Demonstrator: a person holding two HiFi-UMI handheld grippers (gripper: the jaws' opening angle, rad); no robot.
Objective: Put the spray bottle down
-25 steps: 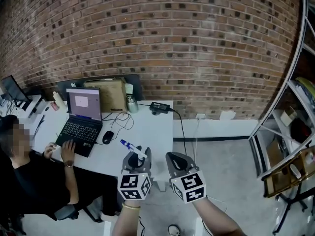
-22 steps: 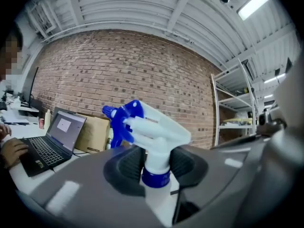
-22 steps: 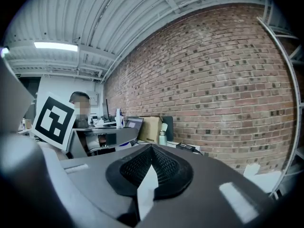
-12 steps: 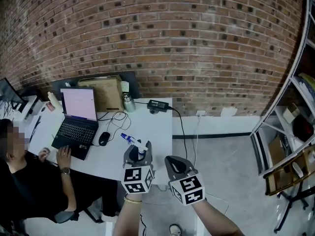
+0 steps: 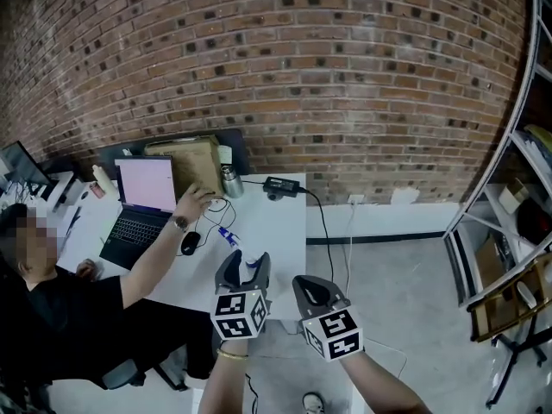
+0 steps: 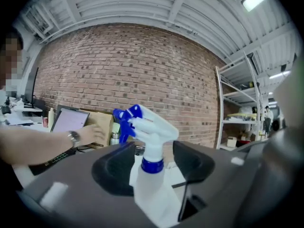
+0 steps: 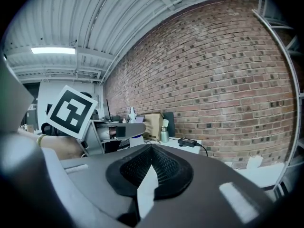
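Note:
A white spray bottle point(image 5: 249, 263) with a blue nozzle and collar stands upright near the front edge of the white table point(image 5: 278, 224). My left gripper point(image 5: 243, 267) is around it and its jaws are opening. In the left gripper view the bottle point(image 6: 151, 179) rises between the two dark pads point(image 6: 113, 167), with a gap showing on its right side. Whether its base rests on the table is hidden. My right gripper point(image 5: 312, 290) hangs just right of the left one, off the table's edge. Its jaws point(image 7: 151, 167) are shut with nothing in them.
A seated person at the left reaches an arm point(image 5: 155, 248) across to a cardboard box point(image 5: 194, 164). An open laptop point(image 5: 141, 198), a mouse point(image 5: 189, 242), a steel bottle point(image 5: 231, 181) and a power adapter point(image 5: 280, 185) lie on the table. Metal shelving point(image 5: 517, 188) stands at the right.
My left gripper's jaws have spread wider round the bottle, and both grippers have sunk a little. The person's hand has left the keyboard and reached to the cardboard box.

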